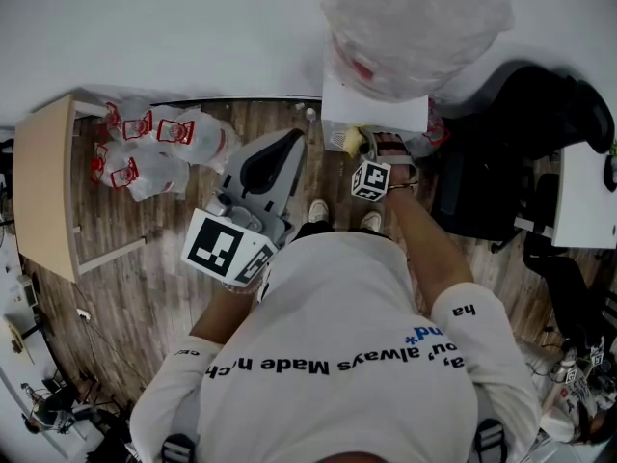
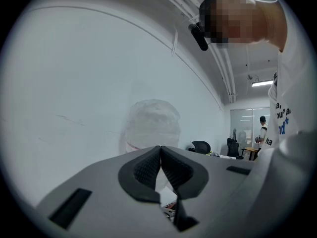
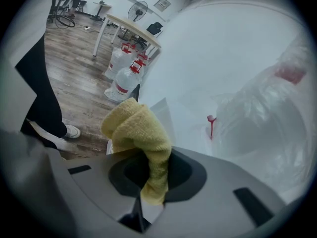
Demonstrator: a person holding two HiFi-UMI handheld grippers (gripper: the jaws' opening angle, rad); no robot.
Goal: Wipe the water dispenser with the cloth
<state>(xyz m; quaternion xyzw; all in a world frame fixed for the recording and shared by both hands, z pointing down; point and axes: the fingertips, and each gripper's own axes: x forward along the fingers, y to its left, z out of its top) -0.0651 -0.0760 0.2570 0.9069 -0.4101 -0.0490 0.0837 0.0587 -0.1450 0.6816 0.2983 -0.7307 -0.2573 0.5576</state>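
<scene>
Wood-plank flooring [image 1: 145, 287] is running out from a white wall [image 1: 174, 27], and the person is standing right in front of the water dispenser [image 1: 386, 114]. It is showing as one white, boxy cabinet carrying one large upturned bottle [image 1: 415, 17] wrapped in clear, crinkled plastic. In the right gripper view a single small red tap [image 3: 211, 125] is sticking out of the white front, beside the bottle [image 3: 267, 123].

The right gripper [image 1: 371, 152] is clamping the cloth [image 3: 141, 133], one yellow towelling rag. A narrow strip of it is passing down between the jaws and the bunched bulk is bulging out past the tips. From overhead the cloth [image 1: 353, 141] is sitting at this gripper's tip, at the lower edge of the dispenser's white top; whether it is touching the cabinet cannot be told.

The left gripper [image 1: 289, 143] is hanging well to the left of the right one. Its ribbed jaws are pressing together with nothing between them, and the left gripper [image 2: 160, 150] is pointing at the wall, with the wrapped bottle ahead and slightly left of the tips.

Two marker cubes are showing, one on each gripper [image 1: 227, 249] [image 1: 371, 179]. Clear water jugs [image 1: 154, 148] with red handles are lying further left of the left gripper, beside one beige table [image 1: 43, 191]. At least three are showing in the right gripper view, but the full count cannot be told. One black office chair [image 1: 540, 114] is standing right of the right gripper.
</scene>
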